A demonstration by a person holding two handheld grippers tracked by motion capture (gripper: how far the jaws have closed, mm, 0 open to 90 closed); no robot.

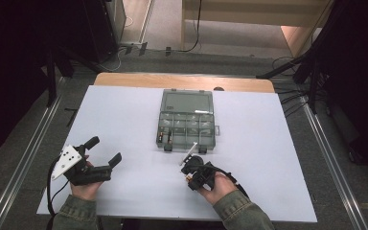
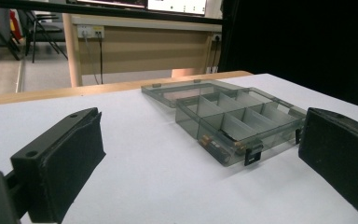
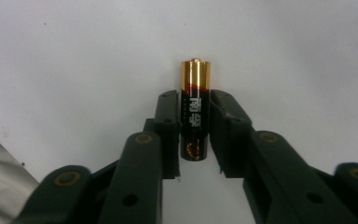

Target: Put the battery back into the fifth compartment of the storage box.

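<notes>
Right gripper [image 3: 195,135] jaws clamp battery [image 3: 195,109] mid-body. Left gripper [image 2: 200,163] jaws wide, empty. Open organizer box [image 1: 187,125] on tabletop [image 1: 124,115] holds batteries [image 1: 165,136].

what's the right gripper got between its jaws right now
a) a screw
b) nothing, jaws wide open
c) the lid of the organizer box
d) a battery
d: in the right gripper view the right gripper has its two black jaws closed on the sides of a black and gold battery, whose gold end sticks out past the jaw tips.
</notes>
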